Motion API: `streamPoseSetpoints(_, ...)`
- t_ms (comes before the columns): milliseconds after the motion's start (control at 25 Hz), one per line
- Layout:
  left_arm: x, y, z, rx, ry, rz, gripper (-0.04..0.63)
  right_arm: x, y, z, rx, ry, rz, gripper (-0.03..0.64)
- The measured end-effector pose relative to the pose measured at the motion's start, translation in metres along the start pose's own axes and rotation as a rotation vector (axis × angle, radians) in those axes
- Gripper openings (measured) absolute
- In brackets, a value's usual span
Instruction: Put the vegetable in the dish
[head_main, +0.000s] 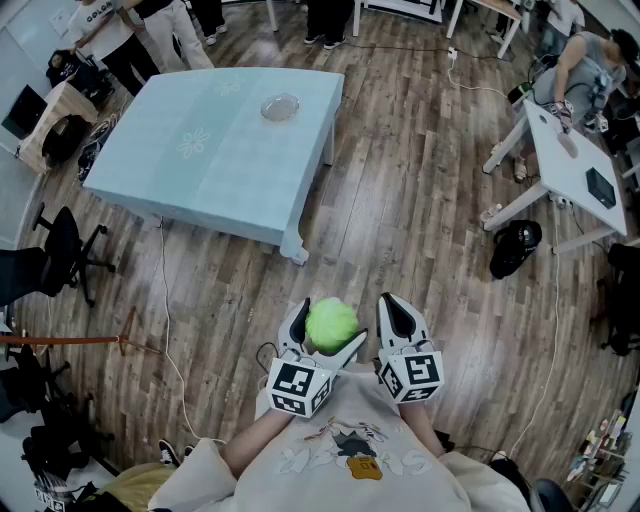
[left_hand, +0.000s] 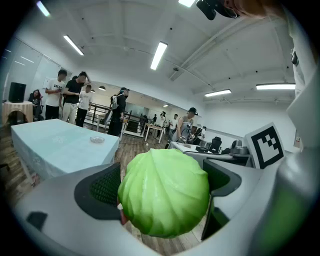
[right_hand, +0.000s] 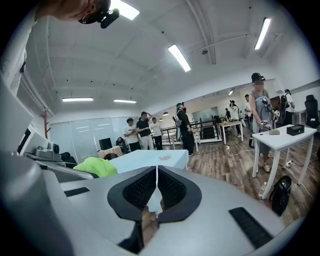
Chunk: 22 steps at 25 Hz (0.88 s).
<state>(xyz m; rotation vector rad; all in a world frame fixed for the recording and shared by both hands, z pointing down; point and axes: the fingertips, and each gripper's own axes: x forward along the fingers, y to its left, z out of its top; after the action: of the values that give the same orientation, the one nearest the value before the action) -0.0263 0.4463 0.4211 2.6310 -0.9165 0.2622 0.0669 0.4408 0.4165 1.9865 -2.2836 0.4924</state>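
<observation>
Holds smooth round cabbage (head_main: 331, 323) in wide-spread left gripper (left_hand: 164, 186), with right gripper (right_hand: 157, 186) shut empty; risks slip before dish (head_main: 280, 106) at twelve o'clock.

No word, number or brand can be read anywhere. The marker cube (head_main: 299, 387) of the left tool (head_main: 328, 328) and the marker cube (head_main: 411, 373) of the right tool (head_main: 397, 308), low in the middle of the head view, bear only black-and-white square patterns, no letters. A white shirt (head_main: 100, 25) at the upper left carries a line of dark lettering, too small to make out. The pale shirt (head_main: 345, 445) at the bottom edge shows a drawn figure and an orange patch, without legible writing.
</observation>
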Motion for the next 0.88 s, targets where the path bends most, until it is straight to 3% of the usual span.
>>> streamPoseSetpoints(160,-0.035,0.007,-0.005,0.048,0.007,0.000,0.526,-0.006,0.029,-0.004,-0.025,0.007,0.018,0.031)
streamPoseSetpoints(640,-0.091,0.046,-0.001,0.026,-0.029,0.047,0.526,0.006,0.105,0.001,-0.041,-0.015,0.106,0.031)
streamPoseSetpoints(880,-0.110,0.064,0.000,0.018,-0.047,0.056,0.526,0.014,0.117,-0.002,-0.039,-0.012,0.076,0.031)
